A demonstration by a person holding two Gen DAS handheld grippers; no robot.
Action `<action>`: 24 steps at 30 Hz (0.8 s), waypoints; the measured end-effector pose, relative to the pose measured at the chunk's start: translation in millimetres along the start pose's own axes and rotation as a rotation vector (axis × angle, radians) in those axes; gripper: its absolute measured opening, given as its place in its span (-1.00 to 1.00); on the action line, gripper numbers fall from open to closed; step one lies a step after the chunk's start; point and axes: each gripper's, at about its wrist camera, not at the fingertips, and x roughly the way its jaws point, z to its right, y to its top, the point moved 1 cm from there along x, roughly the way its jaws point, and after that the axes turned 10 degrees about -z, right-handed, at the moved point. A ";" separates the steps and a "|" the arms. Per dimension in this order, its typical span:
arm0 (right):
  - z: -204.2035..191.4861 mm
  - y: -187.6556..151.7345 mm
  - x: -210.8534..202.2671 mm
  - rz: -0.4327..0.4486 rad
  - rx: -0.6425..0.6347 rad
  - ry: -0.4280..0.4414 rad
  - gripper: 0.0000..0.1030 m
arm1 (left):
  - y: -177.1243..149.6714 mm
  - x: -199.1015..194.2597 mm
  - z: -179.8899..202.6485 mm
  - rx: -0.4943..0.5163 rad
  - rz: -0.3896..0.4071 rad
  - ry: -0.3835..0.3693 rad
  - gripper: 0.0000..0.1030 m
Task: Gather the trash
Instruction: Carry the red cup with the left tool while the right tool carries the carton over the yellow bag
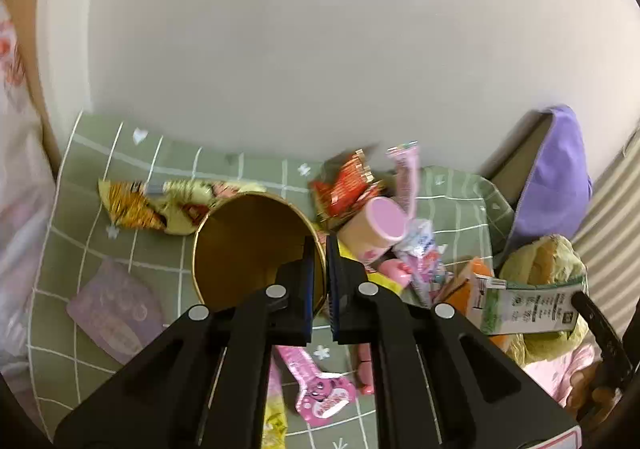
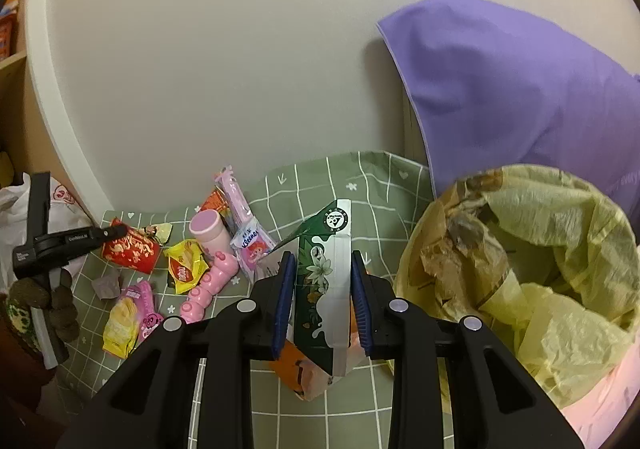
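Note:
My left gripper [image 1: 321,249] is shut on the rim of a red paper cup [image 1: 256,249], held tilted with its gold inside facing me; it shows from outside in the right wrist view [image 2: 130,253]. My right gripper [image 2: 324,269] is shut on a green and white carton [image 2: 326,281], held upright left of the bin with a yellow bag [image 2: 532,269]. The carton also shows in the left wrist view [image 1: 524,309]. Wrappers lie on the green checked cloth [image 2: 360,185]: a yellow snack packet [image 2: 184,269], a pink cylinder [image 2: 208,229], a pink toy [image 2: 208,285], a tissue pack [image 2: 252,245].
A purple cushion [image 2: 520,97] leans on the wall behind the bin. An orange carton [image 2: 300,369] lies under the held carton. A yellow and orange wrapper [image 1: 160,205] and a lilac packet [image 1: 116,309] lie left of the cup. The white wall bounds the cloth at the back.

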 end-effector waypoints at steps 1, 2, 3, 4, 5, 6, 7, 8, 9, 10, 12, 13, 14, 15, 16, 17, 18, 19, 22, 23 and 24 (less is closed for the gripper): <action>-0.7 0.7 -2.2 0.006 -0.003 0.000 -0.48 | 1.0 -3.8 5.0 0.014 0.006 -0.003 -0.90; -1.0 1.5 -4.5 0.012 -0.005 -0.001 -0.48 | 2.6 -8.4 12.0 0.032 0.015 -0.006 -0.90; -0.3 2.7 -7.0 0.018 -0.006 -0.004 -0.48 | 3.9 -12.9 20.0 0.051 0.025 -0.009 -0.90; 0.1 4.1 -10.5 0.025 -0.008 -0.011 -0.48 | 4.1 -17.5 27.9 0.069 0.036 -0.013 -0.90; 0.6 5.7 -14.6 0.033 -0.010 -0.018 -0.48 | 5.5 -24.9 39.8 0.100 0.054 -0.025 -0.90; 1.7 7.3 -18.9 0.042 -0.013 -0.024 -0.48 | 6.2 -31.6 45.4 0.121 0.064 -0.038 -0.90; 3.4 8.8 -24.7 0.053 -0.017 -0.033 -0.48 | 7.2 -38.5 55.0 0.144 0.075 -0.064 -0.90; 4.9 11.0 -31.6 0.067 -0.022 -0.045 -0.48 | 8.7 -45.5 68.0 0.169 0.083 -0.108 -0.90; 7.2 13.7 -39.7 0.084 -0.027 -0.059 -0.48 | 10.1 -48.6 77.9 0.188 0.086 -0.134 -0.90; 9.7 16.3 -47.6 0.101 -0.030 -0.073 -0.48 | 11.3 -52.8 90.5 0.218 0.092 -0.158 -0.90; 18.5 22.1 -68.4 0.145 -0.033 -0.106 -0.48 | 14.4 -59.0 118.5 0.289 0.097 -0.198 -0.90; 24.5 25.0 -79.7 0.169 -0.028 -0.121 -0.49 | 15.6 -60.4 128.3 0.313 0.095 -0.209 -0.90; 30.6 27.2 -89.3 0.186 -0.022 -0.133 -0.49 | 16.4 -60.7 139.7 0.343 0.094 -0.215 -0.89; 37.3 30.0 -100.6 0.207 -0.014 -0.148 -0.49 | 16.8 -60.6 156.0 0.393 0.099 -0.208 -0.90; 43.0 32.4 -110.0 0.224 -0.006 -0.163 -0.49 | 16.1 -61.0 165.0 0.425 0.106 -0.200 -0.90; 49.5 33.7 -120.2 0.244 0.001 -0.182 -0.49 | 15.1 -61.4 174.6 0.457 0.113 -0.193 -0.89; 56.1 34.8 -130.7 0.264 0.007 -0.202 -0.48 | 13.6 -62.6 185.0 0.488 0.119 -0.198 -0.89; 61.5 35.0 -139.2 0.279 0.013 -0.213 -0.48 | 13.0 -63.0 192.6 0.507 0.121 -0.211 -0.89; 81.3 34.8 -159.6 0.307 0.055 -0.224 -0.49 | 10.5 -61.3 210.1 0.530 0.116 -0.247 -0.89; 85.8 34.0 -164.5 0.313 0.062 -0.240 -0.49 | 10.3 -59.4 213.4 0.531 0.108 -0.259 -0.89; 89.4 33.1 -169.0 0.319 0.063 -0.264 -0.49 | 10.0 -56.0 218.0 0.532 0.099 -0.271 -0.89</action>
